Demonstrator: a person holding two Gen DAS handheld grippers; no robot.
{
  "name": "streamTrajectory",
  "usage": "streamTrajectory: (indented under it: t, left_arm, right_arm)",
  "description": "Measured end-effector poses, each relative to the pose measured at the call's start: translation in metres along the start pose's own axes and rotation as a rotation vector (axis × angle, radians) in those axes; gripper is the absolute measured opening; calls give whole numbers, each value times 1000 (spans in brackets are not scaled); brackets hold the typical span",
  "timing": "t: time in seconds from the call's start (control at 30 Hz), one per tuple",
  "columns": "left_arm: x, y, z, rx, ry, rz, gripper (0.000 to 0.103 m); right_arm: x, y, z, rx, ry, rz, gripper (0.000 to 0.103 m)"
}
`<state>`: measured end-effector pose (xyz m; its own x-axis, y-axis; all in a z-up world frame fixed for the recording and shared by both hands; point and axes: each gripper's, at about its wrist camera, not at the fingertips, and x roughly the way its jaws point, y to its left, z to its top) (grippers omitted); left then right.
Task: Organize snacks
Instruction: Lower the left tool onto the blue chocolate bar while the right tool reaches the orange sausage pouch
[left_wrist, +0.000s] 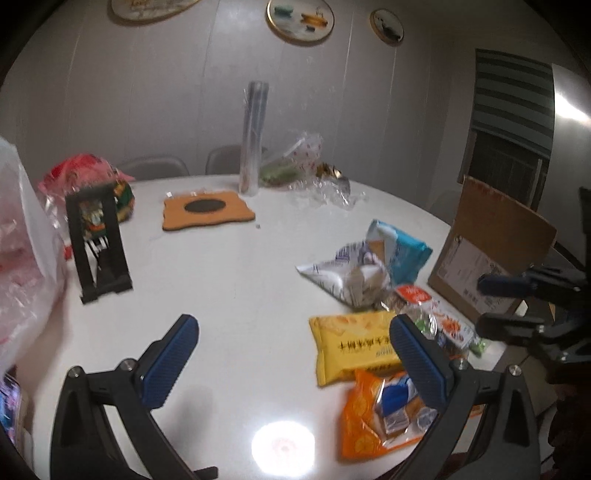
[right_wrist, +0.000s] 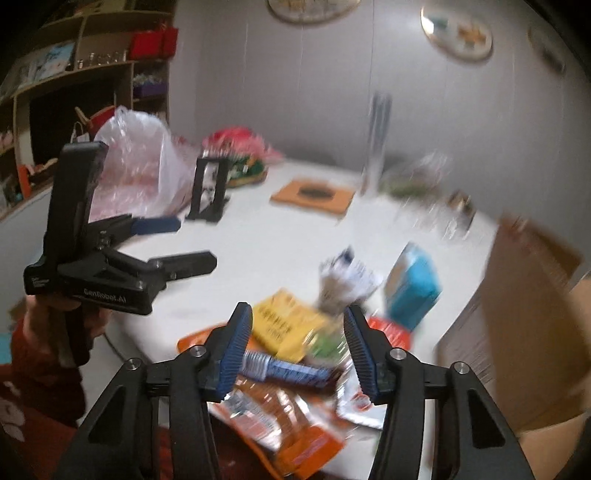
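Left gripper (left_wrist: 293, 354): held low over the near part of the desk; fingers spread wide, nothing held between them.
Right gripper (right_wrist: 298, 343): held over the snack pile at the near right edge; fingers parted widely, nothing gripped.
Desk (left_wrist: 229, 280): white, round-edged; a lamp glare is seen near its front.
Snacks: gathered on the right side of the desk beside the cardboard box (left_wrist: 491, 243).
Yellow packet (left_wrist: 351, 345): lying flat, just left of the left gripper's right finger.
Orange bag (left_wrist: 373, 417): lying nearest the front edge, touching the yellow packet.
White packet (left_wrist: 343, 273): crumpled, behind the yellow packet, overlapped by the blue packet (left_wrist: 402, 247).
Red-and-clear packets (left_wrist: 439, 317): lying between the yellow packet and the box.
Right wrist view: heavily blurred; a dark bar-shaped snack (right_wrist: 291, 371) appears to lie between the fingers' line of sight, type uncertain.
Phone stand (left_wrist: 98, 240): upright, far left.
Orange mat (left_wrist: 208, 209): flat, at the back.
Clear roll (left_wrist: 254, 136): upright behind the mat.
Plastic bag (left_wrist: 26, 236): at the left edge.
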<state>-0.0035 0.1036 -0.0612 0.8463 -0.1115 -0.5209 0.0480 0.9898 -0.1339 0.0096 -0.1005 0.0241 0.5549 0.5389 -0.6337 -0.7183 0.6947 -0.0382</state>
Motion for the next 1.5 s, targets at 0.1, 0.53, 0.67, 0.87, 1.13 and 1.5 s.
streamTrajectory:
  t: [0.1, 0.53, 0.67, 0.87, 1.13, 1.5]
  left_arm:
    - [4, -5, -8, 15, 19, -21, 102]
    - [5, -36, -34, 44, 83, -78, 102]
    - [8, -47, -33, 64, 87, -100, 100]
    - [14, -57, -30, 93, 100, -120, 89]
    - [22, -61, -30, 111, 128, -137, 81]
    - [30, -68, -34, 139, 162, -175, 58]
  right_arm:
    - [11, -4, -12, 34, 57, 16, 47]
    - [23, 0, -56, 12, 155, 186, 51]
    - [34, -1, -62, -46, 160, 188, 69]
    - [49, -5, -64, -115, 188, 220, 71]
    - [56, -6, -59, -185, 186, 222, 82]
    - [69, -8, -54, -245, 258, 322, 89]
